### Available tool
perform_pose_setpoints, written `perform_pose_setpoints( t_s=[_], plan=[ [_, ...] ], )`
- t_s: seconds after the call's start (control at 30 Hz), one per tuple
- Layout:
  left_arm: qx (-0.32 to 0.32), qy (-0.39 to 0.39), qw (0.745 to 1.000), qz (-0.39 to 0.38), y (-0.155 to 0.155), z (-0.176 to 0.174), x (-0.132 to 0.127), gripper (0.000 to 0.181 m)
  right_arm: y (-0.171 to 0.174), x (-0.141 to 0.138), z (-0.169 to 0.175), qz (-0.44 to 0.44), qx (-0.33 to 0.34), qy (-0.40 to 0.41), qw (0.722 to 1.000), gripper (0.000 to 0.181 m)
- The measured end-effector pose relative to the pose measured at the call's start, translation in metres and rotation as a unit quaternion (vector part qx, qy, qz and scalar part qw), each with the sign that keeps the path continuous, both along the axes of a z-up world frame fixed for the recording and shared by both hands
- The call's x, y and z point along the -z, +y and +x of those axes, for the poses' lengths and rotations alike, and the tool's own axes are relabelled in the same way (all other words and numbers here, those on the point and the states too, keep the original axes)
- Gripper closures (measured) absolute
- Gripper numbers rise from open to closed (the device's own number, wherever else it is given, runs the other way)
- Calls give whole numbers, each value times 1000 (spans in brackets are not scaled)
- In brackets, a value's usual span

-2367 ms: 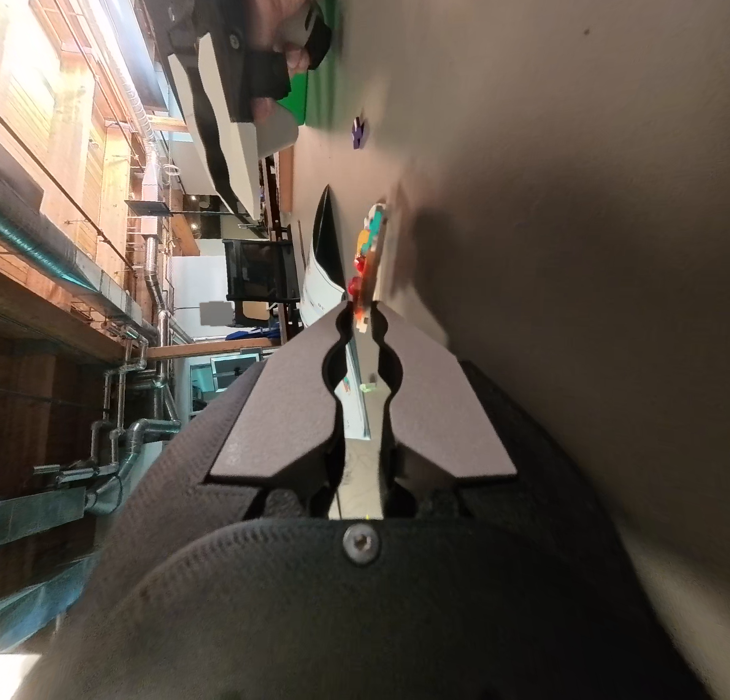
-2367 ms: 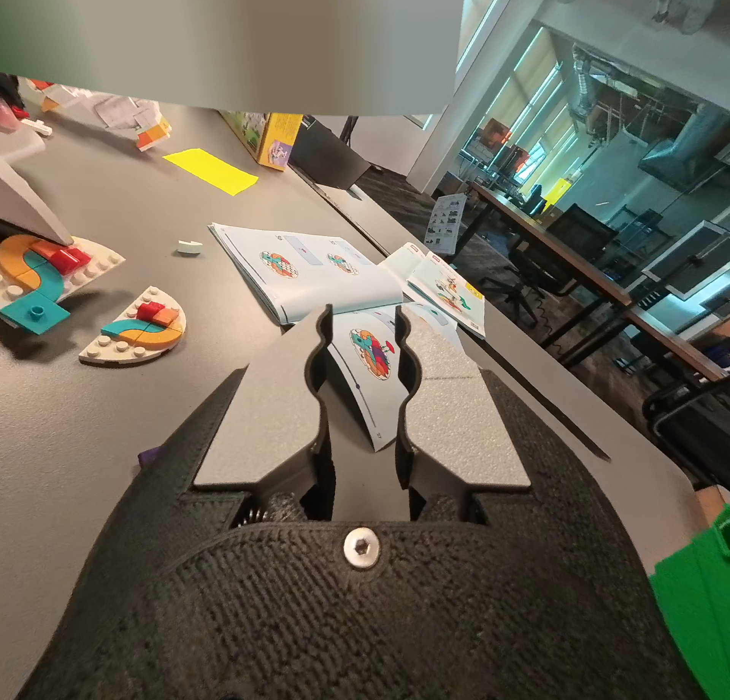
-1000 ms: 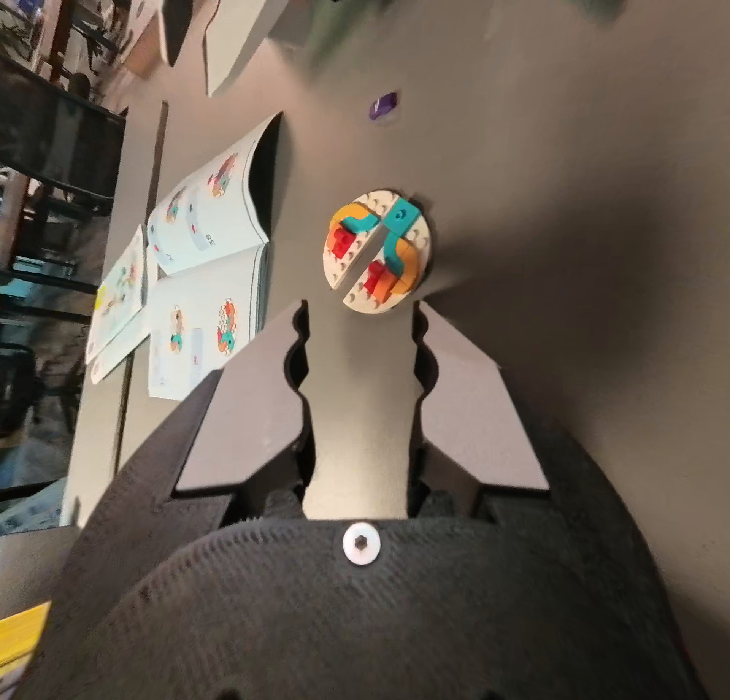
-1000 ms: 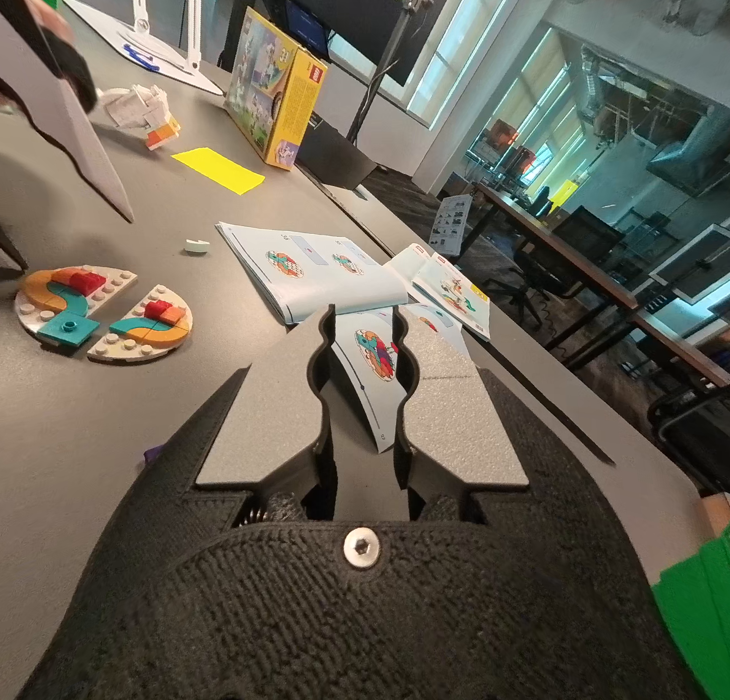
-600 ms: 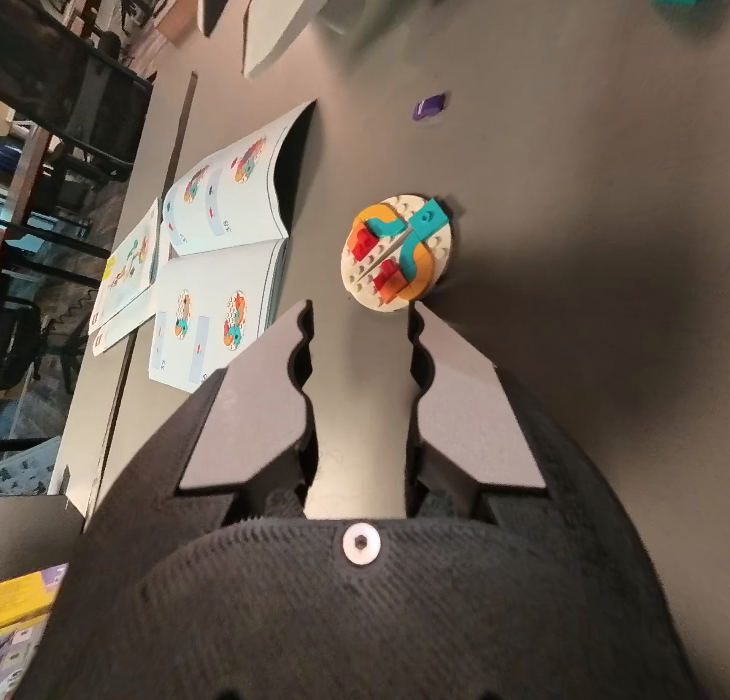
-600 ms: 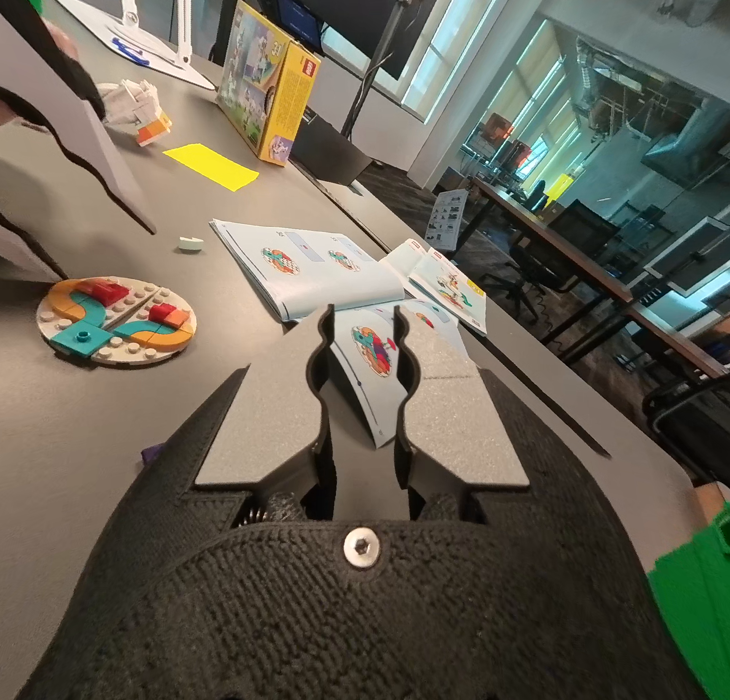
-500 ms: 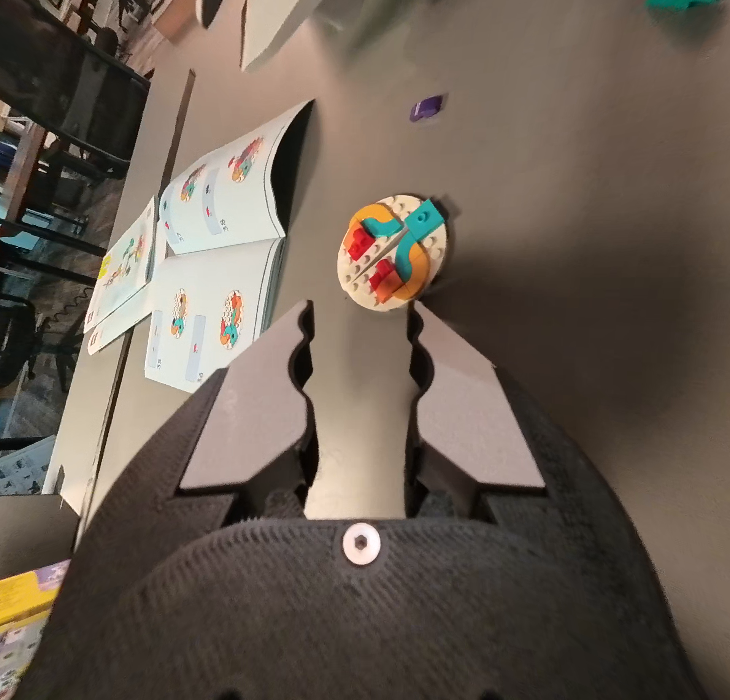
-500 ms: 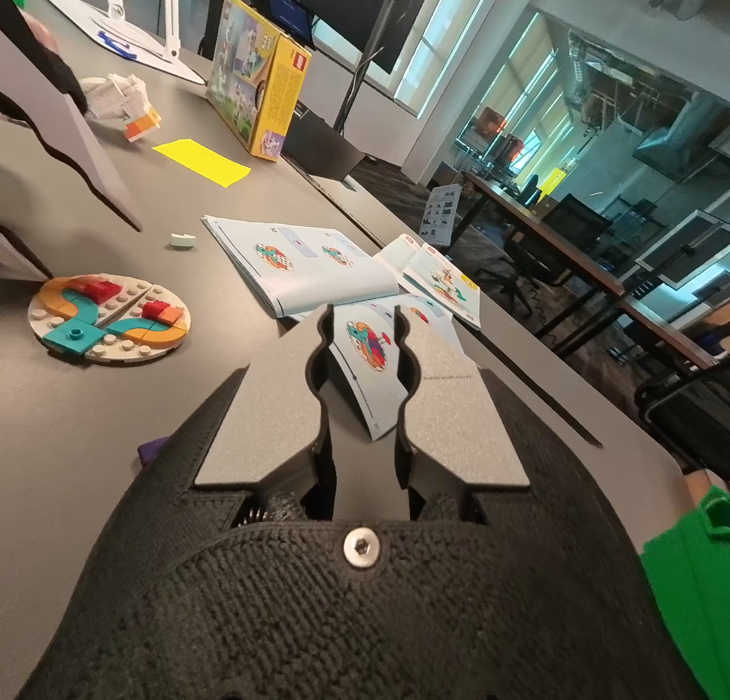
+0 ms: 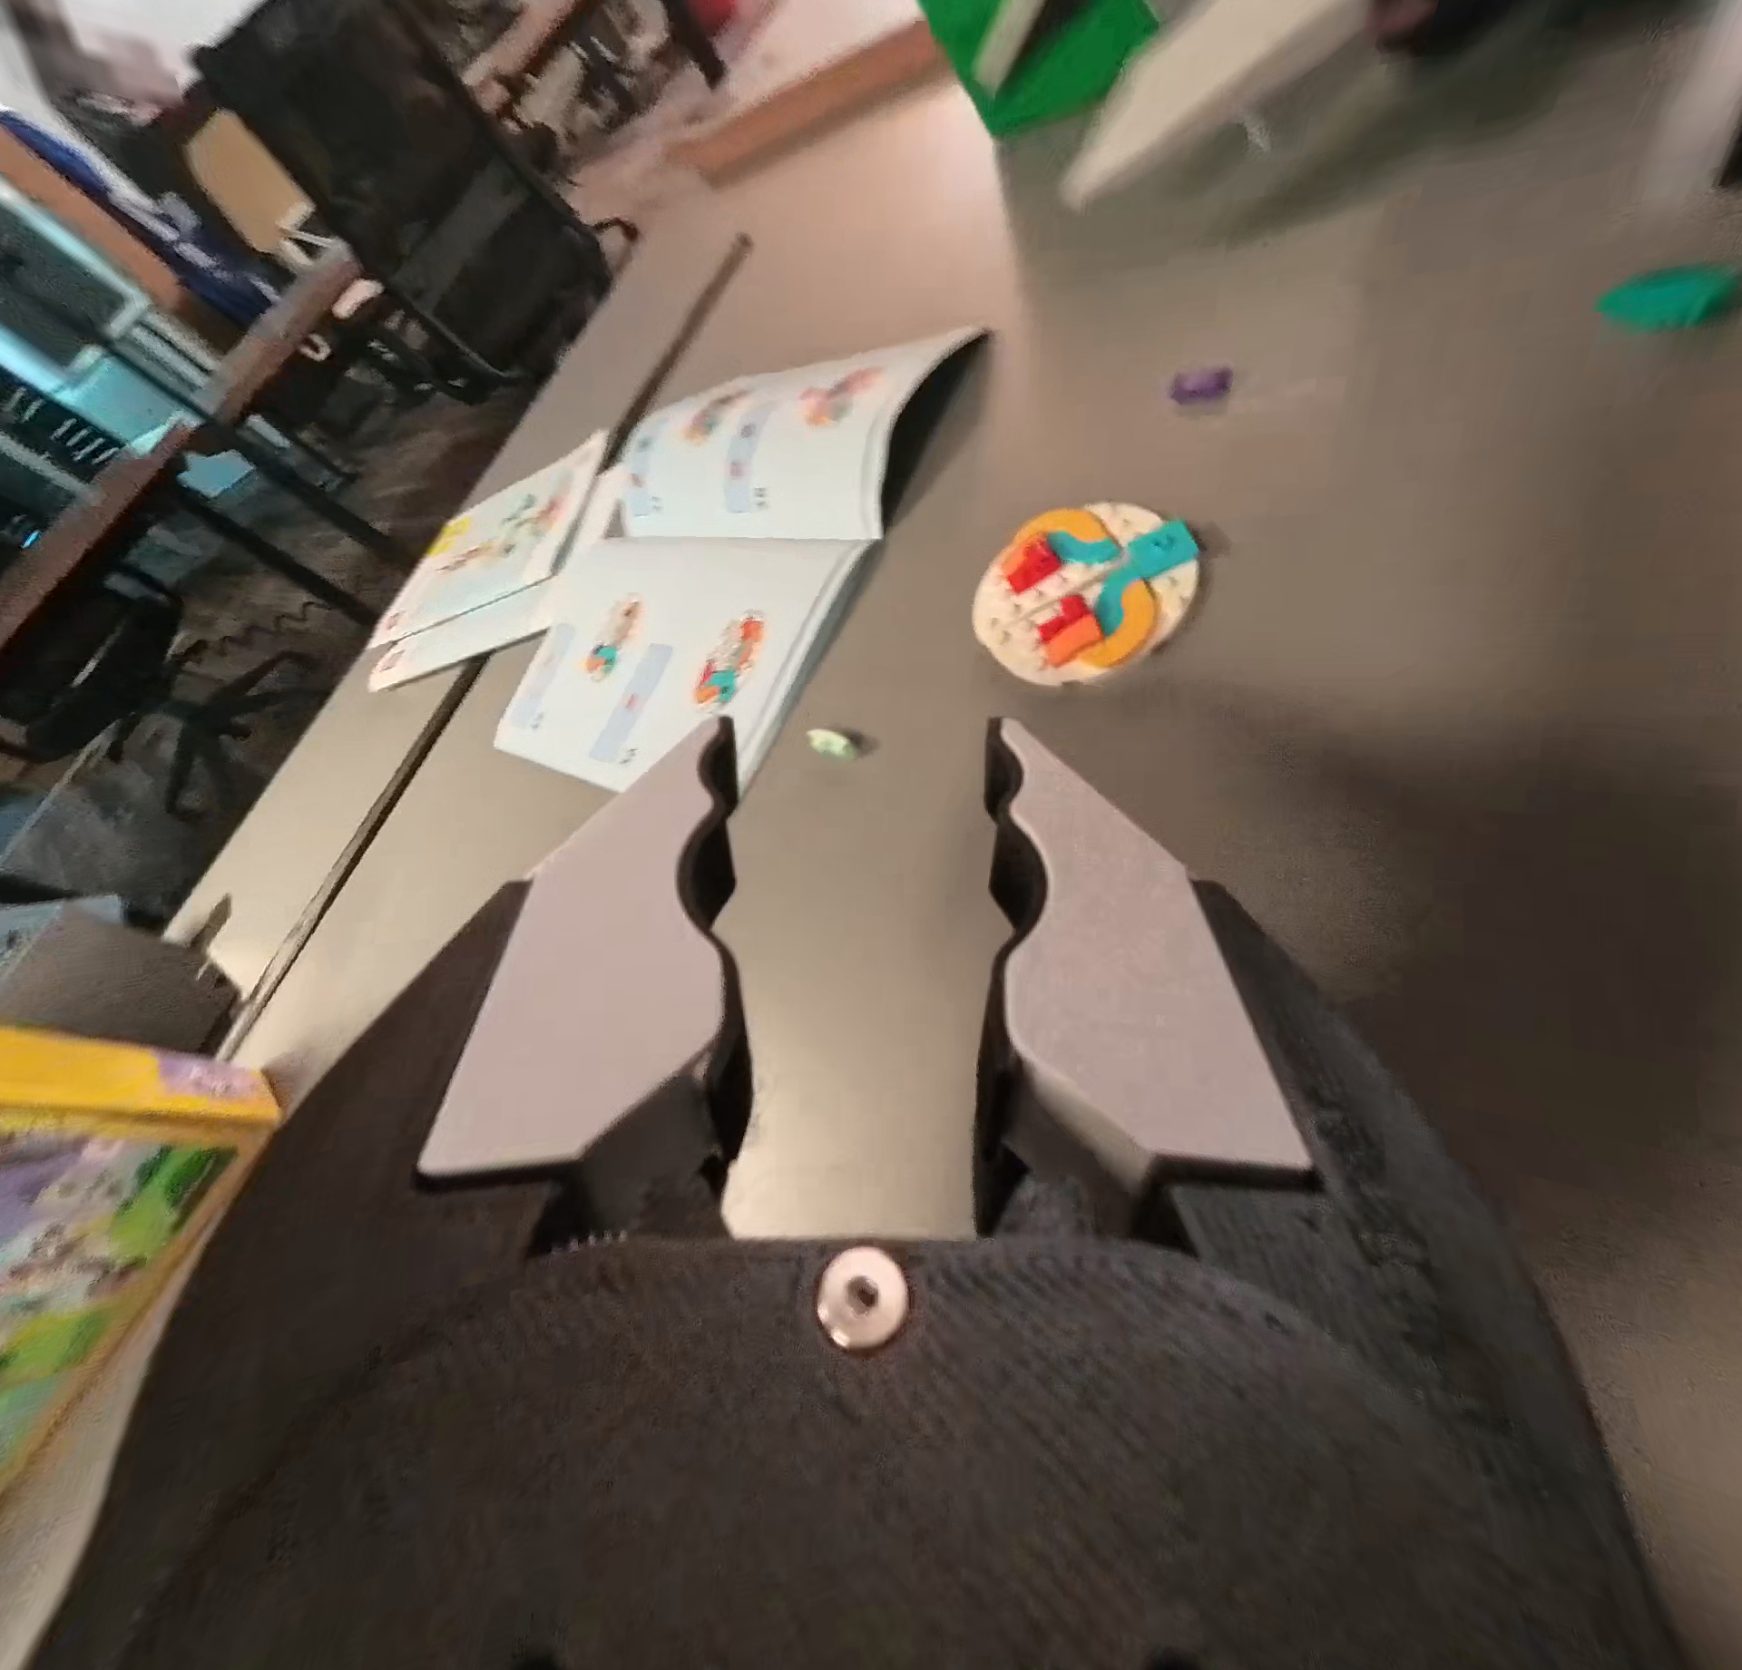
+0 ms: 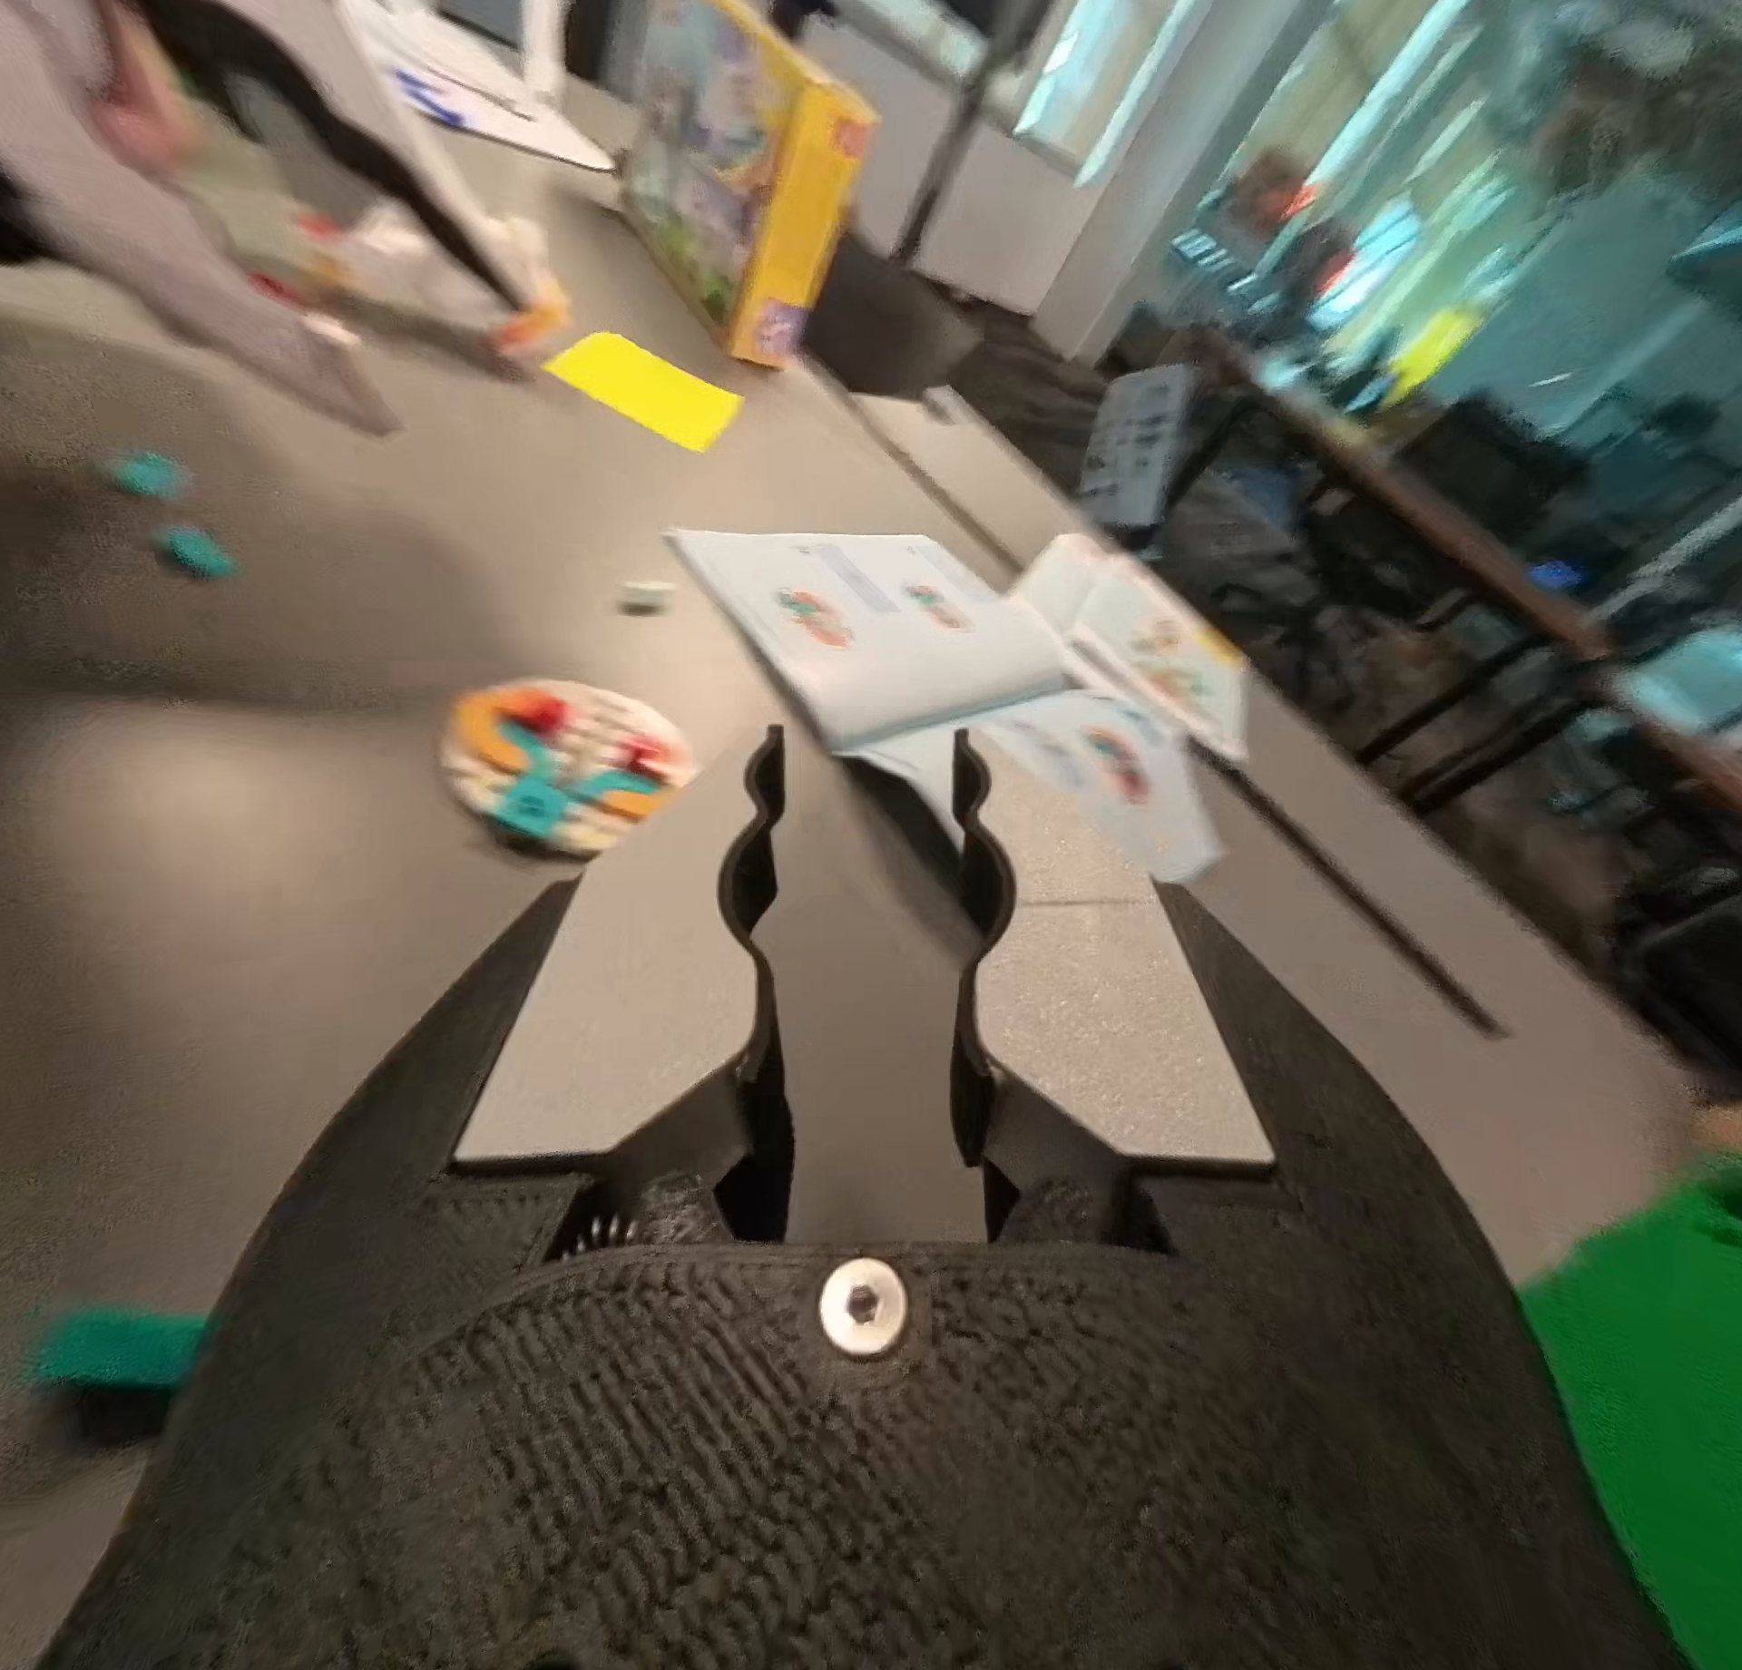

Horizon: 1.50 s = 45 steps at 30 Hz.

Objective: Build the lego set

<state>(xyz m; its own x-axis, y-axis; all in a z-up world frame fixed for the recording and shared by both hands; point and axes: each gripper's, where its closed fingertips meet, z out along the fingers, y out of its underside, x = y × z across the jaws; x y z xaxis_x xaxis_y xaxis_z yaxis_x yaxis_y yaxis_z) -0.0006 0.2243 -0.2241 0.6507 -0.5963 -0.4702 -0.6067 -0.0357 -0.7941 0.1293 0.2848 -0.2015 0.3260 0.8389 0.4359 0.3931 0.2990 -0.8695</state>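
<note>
Two wrist cameras look along hand-held grippers over a dark grey table [image 9: 1414, 871]; both pictures are motion-blurred.

In the left wrist view, the left gripper [image 9: 858, 739] fills the lower half of the frame, its jaws spread wide with nothing between them. The round lego disc [image 9: 1087, 590], a pale studded plate carrying orange, teal and red pieces, lies flat on the table above and to the right of the fingertips, well apart from them. A seam appears to cross it, though blur makes that hard to confirm. A small pale green piece [image 9: 834, 744] lies just beyond the left fingertip. An open instruction booklet [image 9: 716, 607] sits left of centre. A purple piece [image 9: 1199, 387] and a teal piece [image 9: 1668, 298] lie toward the upper right.

In the right wrist view, the right gripper [image 10: 862, 744] is likewise released and empty. The disc [image 10: 566, 762] lies up and to the left of its tips, fairly near. The booklet [image 10: 905, 645] lies just beyond the tips to the right.

The disc appears closer to the right gripper, so that hand seems better placed to reach it.

A yellow lego box [image 10: 754, 183] stands in the upper middle of this view; whether anything is inside cannot be told.
</note>
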Motion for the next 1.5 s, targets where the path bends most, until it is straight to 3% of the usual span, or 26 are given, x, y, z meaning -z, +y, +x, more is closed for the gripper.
perform_pose_setpoints(
  t_s=[0.13,0.23,0.4,0.7,1.07,1.13,1.3,1.4,1.5],
  plan=[
    [-36,-98,994,21,-17,-26,-37,129,-55,32,-34,-180,-43,-62,981,145],
    [-46,-170,984,35,-38,-34,-62,130,-67,52,-49,-249,-24,-93,964,147],
    [-50,-249,967,34,-76,-39,-81,130,-56,69,-57,-264,30,-124,956,147],
    [-47,-240,969,39,-124,-41,-93,130,-61,80,-60,-248,76,-162,952,160],
    [-5,-250,968,-11,-163,-22,-90,129,-123,84,-81,-300,47,-153,940,151],
    [-8,-247,969,-4,-174,-28,-98,130,-126,73,-88,-265,42,-125,955,145],
    [-119,-220,968,27,-197,-97,-112,137,-116,0,-98,-87,31,46,995,145],
    [-271,-146,951,21,-208,-180,-99,137,-111,-30,-91,17,61,134,989,149],
    [-395,-45,917,-22,-233,-260,-79,142,-110,-35,-92,54,77,170,981,150]
  ],
)
